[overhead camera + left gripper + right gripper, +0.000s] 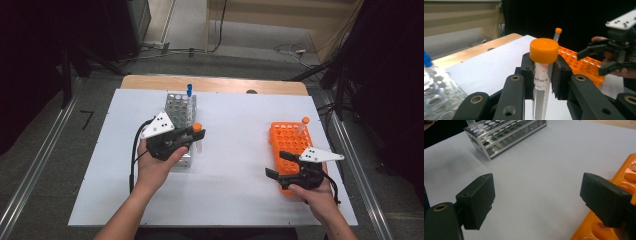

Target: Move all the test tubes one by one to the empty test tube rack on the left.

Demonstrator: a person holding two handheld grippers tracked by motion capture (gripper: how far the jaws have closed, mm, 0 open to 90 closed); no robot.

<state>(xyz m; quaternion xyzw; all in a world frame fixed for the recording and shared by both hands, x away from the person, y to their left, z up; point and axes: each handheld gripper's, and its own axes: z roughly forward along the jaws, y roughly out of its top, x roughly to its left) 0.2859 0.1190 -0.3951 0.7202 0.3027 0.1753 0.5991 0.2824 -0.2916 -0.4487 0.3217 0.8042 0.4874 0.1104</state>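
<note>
An orange-capped centrifuge tube (pixel 543 75), marked "shark" and "mL", is clamped just under its cap by the left gripper (pixel 544 75) above the metal rack (pixel 181 112), while the right gripper (pixel 537 202), jaws wide apart w/ nothing between, is held beside the orange rack (pixel 290 140).

Left gripper (pixel 196 136): black body topped by a grey three-cornered plate (pixel 158 125) dotted with small dark screw heads; a black cable (pixel 134 155) trails from it in a loop beside the wrist. In the left gripper view its two arms are matte black links with brass-ringed pivot holes, ending in blocky black pads (pixel 528 72).

Right gripper (pixel 277 165): same black build, same grey plate (pixel 320 155) with dark screw heads, black cable at the wrist. Its pads (pixel 477 198) are rectangular black blocks with slightly chipped edges; one brass-ringed pivot shows.

Forearms: bare, no sleeves, no gloves.
</note>
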